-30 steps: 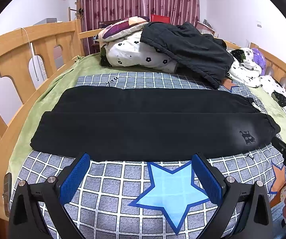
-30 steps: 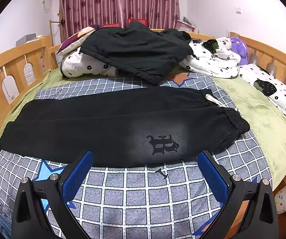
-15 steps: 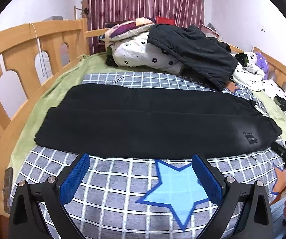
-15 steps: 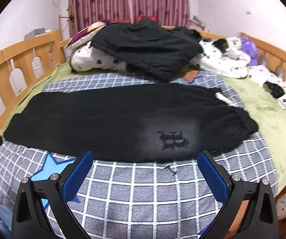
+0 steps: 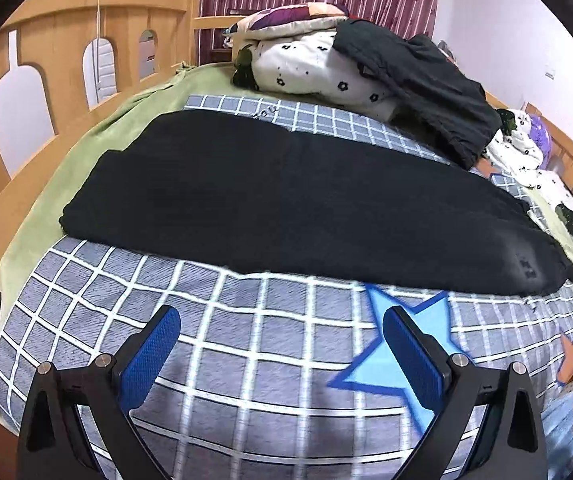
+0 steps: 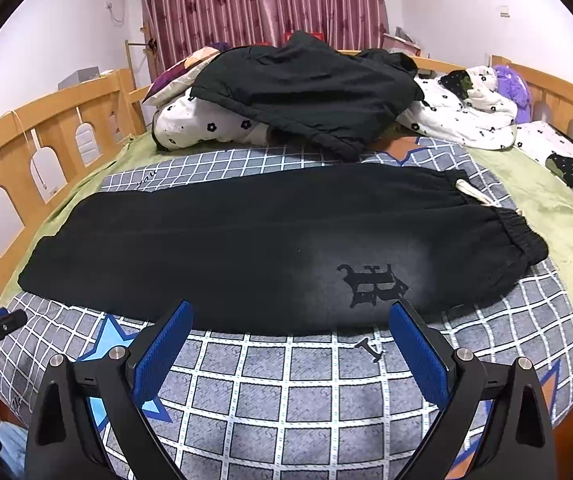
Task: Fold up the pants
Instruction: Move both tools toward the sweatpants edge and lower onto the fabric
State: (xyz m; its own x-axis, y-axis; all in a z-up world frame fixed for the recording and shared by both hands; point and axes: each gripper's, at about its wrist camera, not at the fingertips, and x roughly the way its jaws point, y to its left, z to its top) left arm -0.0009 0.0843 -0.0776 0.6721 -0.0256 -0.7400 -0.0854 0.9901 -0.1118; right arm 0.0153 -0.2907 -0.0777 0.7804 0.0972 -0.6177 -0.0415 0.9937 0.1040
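Pants [image 6: 246, 240], black, soft knit, lie flat lengthwise on the checked quilt [image 6: 286, 392] just ahead of both tools. Left tool [image 5: 282, 344] gapes empty; right tool [image 6: 290, 340] also empty, its jaws just narrowed slightly. Limp, light cloth; best pinched at cuff [image 5: 86, 208] and elastic waistband [image 6: 522, 236].

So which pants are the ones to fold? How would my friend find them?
Start at the wooden bed and find the checked blanket with blue stars. The pants lie flat and stretched out across it. Unlike the crumpled black clothes heaped on the pillows behind, these have a dark letter logo near the waistband.
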